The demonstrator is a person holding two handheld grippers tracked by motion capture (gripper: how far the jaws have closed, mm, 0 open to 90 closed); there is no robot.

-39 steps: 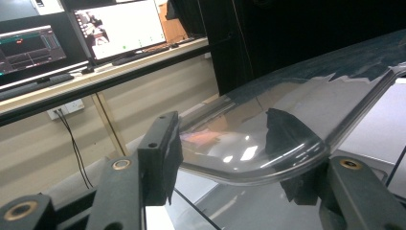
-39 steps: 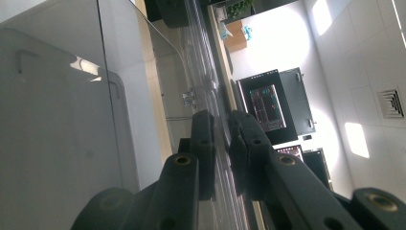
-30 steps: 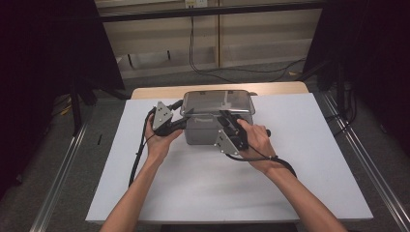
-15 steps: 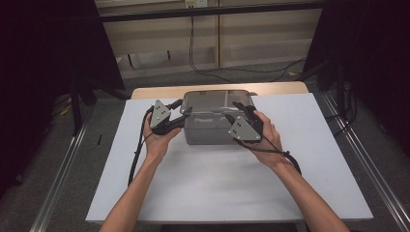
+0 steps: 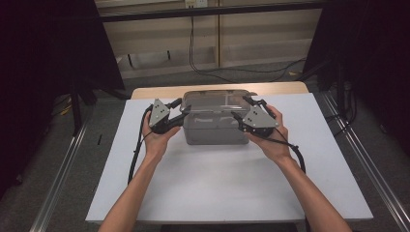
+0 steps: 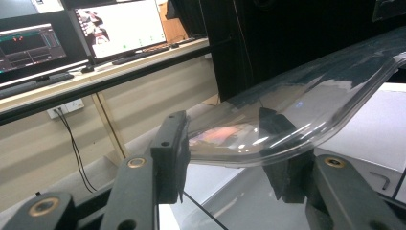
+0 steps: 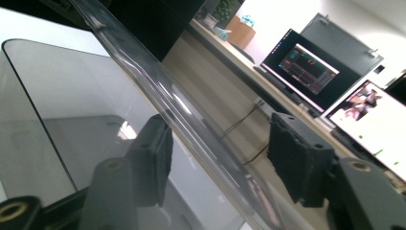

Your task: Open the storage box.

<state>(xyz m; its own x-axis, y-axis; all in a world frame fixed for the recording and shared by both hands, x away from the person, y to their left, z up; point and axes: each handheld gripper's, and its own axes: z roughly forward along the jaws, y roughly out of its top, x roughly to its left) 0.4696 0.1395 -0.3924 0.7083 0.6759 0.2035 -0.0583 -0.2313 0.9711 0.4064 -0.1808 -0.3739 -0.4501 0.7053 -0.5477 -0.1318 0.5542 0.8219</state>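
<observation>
Here the white worktop (image 5: 203, 193) carries a grey lidded box (image 5: 212, 131) that sits toward twelve o'clock of its middle, with a clear plastic lid (image 5: 217, 99) on top. The work in hand looks like lifting that lid off with a gripper at each end. Going by the high view, the lid is not yet off: it lies over the box, and no gap under it can be made out from above. At nine o'clock of the box the left gripper (image 5: 180, 110) has its jaws straddling the lid's rim; its jaws have just been closing, and in the left gripper view the lid's corner (image 6: 287, 115) lies between the pads, which seem to touch it, though I cannot tell whether they press firmly. At three o'clock the right gripper (image 5: 240, 107) has just been opening its jaws; in the right gripper view the lid's edge (image 7: 158, 100) runs between pads that stand apart from it, so that end is not gripped. Left to do, by my judgement: pinch both ends, raise the lid, set it aside.
</observation>
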